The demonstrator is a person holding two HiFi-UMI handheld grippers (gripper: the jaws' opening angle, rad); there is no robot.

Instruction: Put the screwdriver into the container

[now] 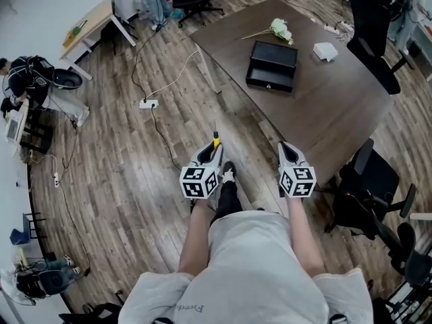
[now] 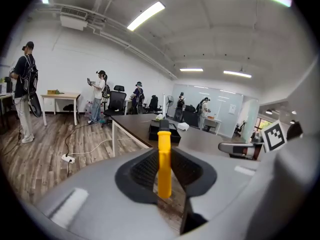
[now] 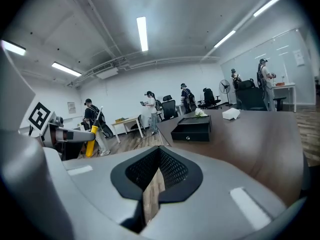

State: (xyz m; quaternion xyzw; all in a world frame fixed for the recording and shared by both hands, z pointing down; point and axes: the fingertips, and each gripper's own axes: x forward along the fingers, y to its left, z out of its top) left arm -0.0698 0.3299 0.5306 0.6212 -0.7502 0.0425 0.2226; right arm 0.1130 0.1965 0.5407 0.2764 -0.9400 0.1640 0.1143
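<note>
Two grippers are held before the person's body, well apart from the table (image 1: 337,106). The left gripper (image 1: 212,151) clamps the screwdriver (image 2: 164,164) by its yellow handle, tip forward, apparently for carrying to the black container (image 1: 272,65) on the table. The right gripper (image 1: 289,151), jaws all but together on nothing, appears spare.

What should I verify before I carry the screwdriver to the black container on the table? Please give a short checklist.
1. Screwdriver gripped: ok, its yellow handle is clamped in the left gripper.
2. Right gripper free: ok, jaws together, nothing between them.
3. Container in sight: ok, on the table.
4. Container open: cannot tell from here.
5. Container within reach: probably not ok, the left gripper is over the floor, short of the table.
6. Way clear: ok, the flower and the white object lie beyond the container.
</note>
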